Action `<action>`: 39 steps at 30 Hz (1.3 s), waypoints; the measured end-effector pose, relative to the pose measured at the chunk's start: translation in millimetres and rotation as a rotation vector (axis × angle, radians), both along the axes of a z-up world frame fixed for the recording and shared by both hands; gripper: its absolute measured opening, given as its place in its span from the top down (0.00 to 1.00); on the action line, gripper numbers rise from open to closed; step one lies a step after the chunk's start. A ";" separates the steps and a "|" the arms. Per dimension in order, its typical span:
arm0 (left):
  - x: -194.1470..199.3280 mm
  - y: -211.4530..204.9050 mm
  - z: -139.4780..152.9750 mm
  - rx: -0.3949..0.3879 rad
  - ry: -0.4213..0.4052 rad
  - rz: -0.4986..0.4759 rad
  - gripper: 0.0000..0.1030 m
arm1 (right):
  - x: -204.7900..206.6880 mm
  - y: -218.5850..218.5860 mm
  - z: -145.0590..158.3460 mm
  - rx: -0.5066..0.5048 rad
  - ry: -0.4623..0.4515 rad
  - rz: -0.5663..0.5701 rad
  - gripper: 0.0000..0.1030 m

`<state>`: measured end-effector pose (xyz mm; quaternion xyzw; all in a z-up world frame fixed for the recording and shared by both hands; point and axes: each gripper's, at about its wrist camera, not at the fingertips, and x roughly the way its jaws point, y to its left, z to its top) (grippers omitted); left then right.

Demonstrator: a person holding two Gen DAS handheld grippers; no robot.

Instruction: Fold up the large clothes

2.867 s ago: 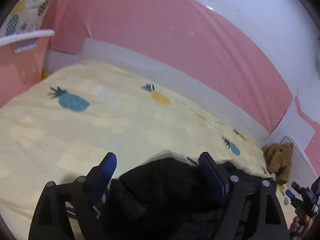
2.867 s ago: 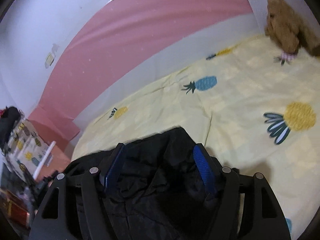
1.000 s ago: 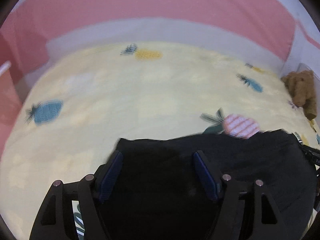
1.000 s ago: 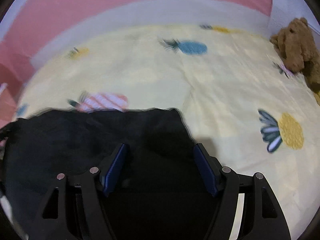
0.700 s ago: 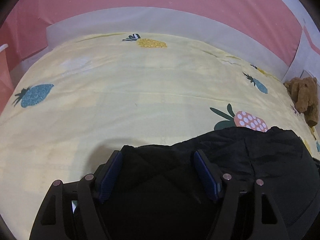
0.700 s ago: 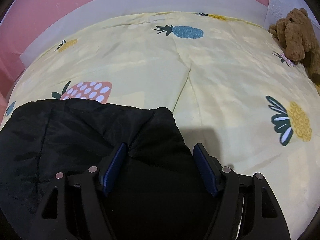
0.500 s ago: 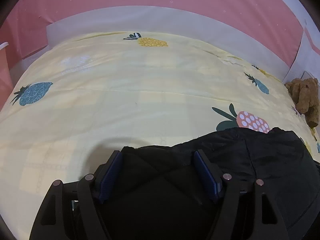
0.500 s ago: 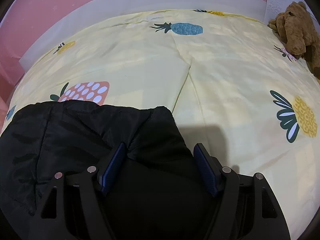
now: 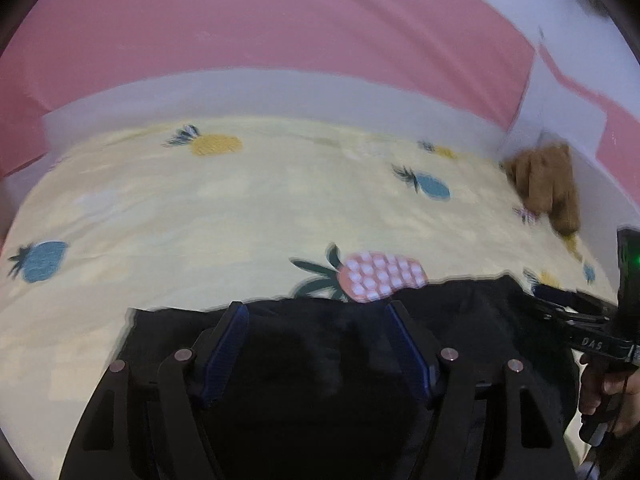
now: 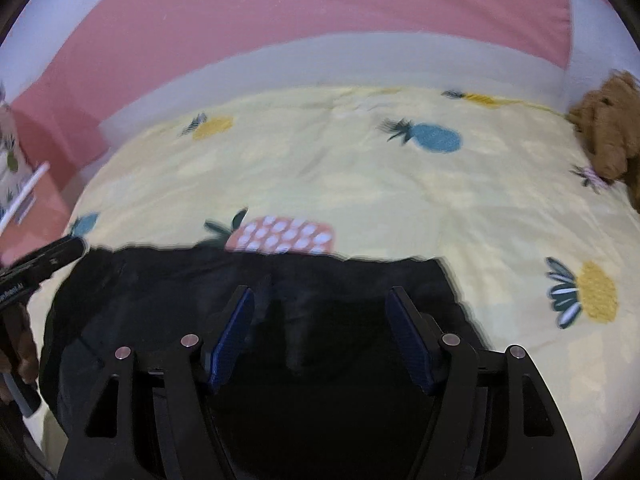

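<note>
Nearest me, my left gripper (image 9: 316,340) stands with its blue pads wide apart over the black garment (image 9: 320,380), and my right gripper (image 10: 320,336) is spread the same way over its other end (image 10: 280,340) — neither pinches any cloth that I can see. The garment lies low on the yellow pineapple bedspread (image 9: 200,216), its far edge running fairly straight across both views and covering the lower rim of the pink pineapple print (image 10: 280,236). I judge the piece laid out and perhaps folded once, though the blur and the dark fabric hide any layers, so how many folds are left I cannot say. It looks broad enough to need at least one more fold. Farther off sits the brown plush toy (image 10: 608,136) at the bed's corner — beyond it, the pink wall (image 9: 280,24)
</note>
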<state>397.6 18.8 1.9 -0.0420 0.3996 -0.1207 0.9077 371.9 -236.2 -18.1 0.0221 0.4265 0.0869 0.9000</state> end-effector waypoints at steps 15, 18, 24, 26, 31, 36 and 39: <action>42.0 -32.6 -76.4 0.114 0.104 0.000 0.36 | 36.3 9.2 -70.3 -0.058 0.083 0.015 0.34; 40.4 -32.4 -79.2 0.113 0.093 0.003 0.36 | 34.0 7.7 -73.6 -0.046 0.064 0.013 0.34; 39.2 -36.7 -83.2 0.130 0.073 0.008 0.36 | 33.2 7.7 -75.5 -0.041 0.034 0.005 0.34; 40.5 -35.9 -80.2 0.123 0.086 0.007 0.36 | 32.7 3.7 -69.0 -0.020 0.033 0.002 0.34; 20.3 -14.6 -34.0 0.118 0.071 -0.024 0.39 | 1.0 -10.9 -26.0 -0.043 -0.030 -0.004 0.34; -18.2 50.9 -14.2 0.132 -0.043 0.025 0.39 | -22.1 -50.5 -26.1 -0.077 -0.049 -0.067 0.34; -14.2 85.1 -46.3 0.093 0.020 0.088 0.39 | -14.5 -64.2 -46.8 -0.044 -0.023 -0.103 0.34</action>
